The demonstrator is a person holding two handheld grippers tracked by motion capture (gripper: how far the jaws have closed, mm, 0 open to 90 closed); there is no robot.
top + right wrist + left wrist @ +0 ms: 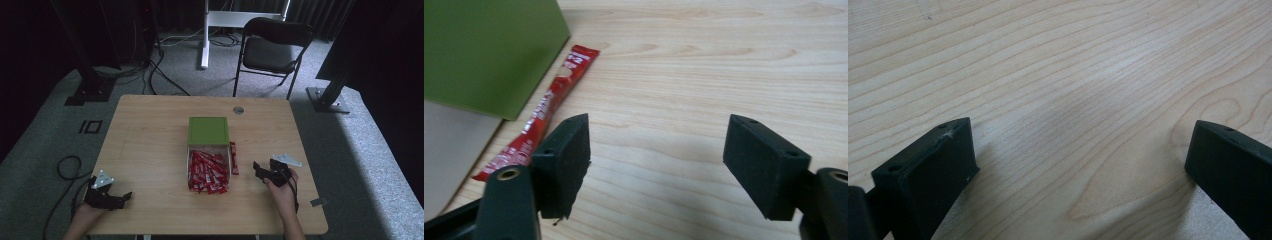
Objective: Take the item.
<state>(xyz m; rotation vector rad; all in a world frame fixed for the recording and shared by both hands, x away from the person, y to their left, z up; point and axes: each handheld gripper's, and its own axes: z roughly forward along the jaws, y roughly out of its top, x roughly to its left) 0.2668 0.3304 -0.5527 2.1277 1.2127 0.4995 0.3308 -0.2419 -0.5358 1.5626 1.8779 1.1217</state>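
Two grippers: both with jaws spread, nothing between them.
Right gripper (pixel 656 165): jaws wide apart over bare wood, just right of the box; a hand (pixel 281 192) holds it.
Loose packet (pixel 541 112): red stick lying flat on the table, outside the box, touching its right wall.
Box (pixel 189 160): open, full of red packets (pixel 207 172), green lid (pixel 208 131) tipped back.
Left gripper (pixel 111 197): jaws spread over bare table (pixel 1088 75), well left of the box.
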